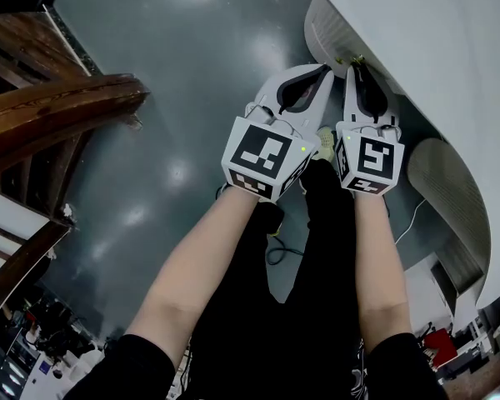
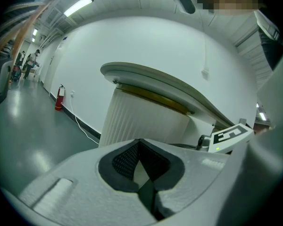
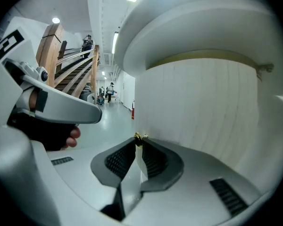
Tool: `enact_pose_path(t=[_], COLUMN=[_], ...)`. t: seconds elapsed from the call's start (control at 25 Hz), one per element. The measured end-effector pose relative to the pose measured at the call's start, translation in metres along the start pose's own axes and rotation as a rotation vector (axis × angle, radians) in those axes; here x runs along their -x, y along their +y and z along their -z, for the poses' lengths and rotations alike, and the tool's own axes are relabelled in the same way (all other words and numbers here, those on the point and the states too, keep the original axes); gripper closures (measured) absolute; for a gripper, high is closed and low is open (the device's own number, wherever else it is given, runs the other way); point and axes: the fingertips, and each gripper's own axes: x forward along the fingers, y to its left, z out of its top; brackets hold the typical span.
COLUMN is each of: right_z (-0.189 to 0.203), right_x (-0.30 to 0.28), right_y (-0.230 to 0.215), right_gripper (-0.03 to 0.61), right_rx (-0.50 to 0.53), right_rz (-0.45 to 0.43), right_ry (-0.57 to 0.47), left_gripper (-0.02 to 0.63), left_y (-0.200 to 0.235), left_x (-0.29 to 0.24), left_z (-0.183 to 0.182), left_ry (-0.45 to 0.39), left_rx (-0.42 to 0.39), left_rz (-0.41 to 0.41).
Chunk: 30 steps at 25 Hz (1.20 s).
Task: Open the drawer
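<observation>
A white counter (image 1: 417,40) with a ribbed, curved front (image 3: 198,102) stands at the right. A small gold knob (image 3: 137,136) sticks out of that front; I cannot make out a drawer's outline. My right gripper (image 3: 138,141) is shut on this knob, its tips against the ribbed face, as the head view also shows for the right gripper (image 1: 357,67). My left gripper (image 1: 325,68) hovers just left of it, shut with nothing held. In the left gripper view the left gripper (image 2: 140,141) points at the ribbed front (image 2: 146,121) from a short way off.
A wooden staircase (image 1: 58,107) rises at the left across a glossy grey floor (image 1: 192,48). A red fire extinguisher (image 2: 60,98) stands by the far wall. A cable (image 1: 283,252) lies by the person's feet. People stand far down the corridor (image 3: 108,91).
</observation>
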Motion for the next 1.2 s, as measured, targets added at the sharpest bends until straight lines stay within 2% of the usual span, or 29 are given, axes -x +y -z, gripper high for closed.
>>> enact_pose_path(t=[0.64, 1.2], right_z=[0.024, 0.036], right_x=[0.049, 0.083], right_y=[0.083, 0.138], right_gripper=[0.523, 0.523], right_rx=[-0.019, -0.029], right_rz=[-0.081, -0.110], right_ry=[0.102, 0.137], left_gripper=[0.606, 0.606], left_y=[0.000, 0.002], left_x=[0.079, 0.144], left_z=[0.019, 0.032], left_ry=[0.059, 0.067], left_rx=[0.022, 0.038], left_rz=[-0.060, -0.103])
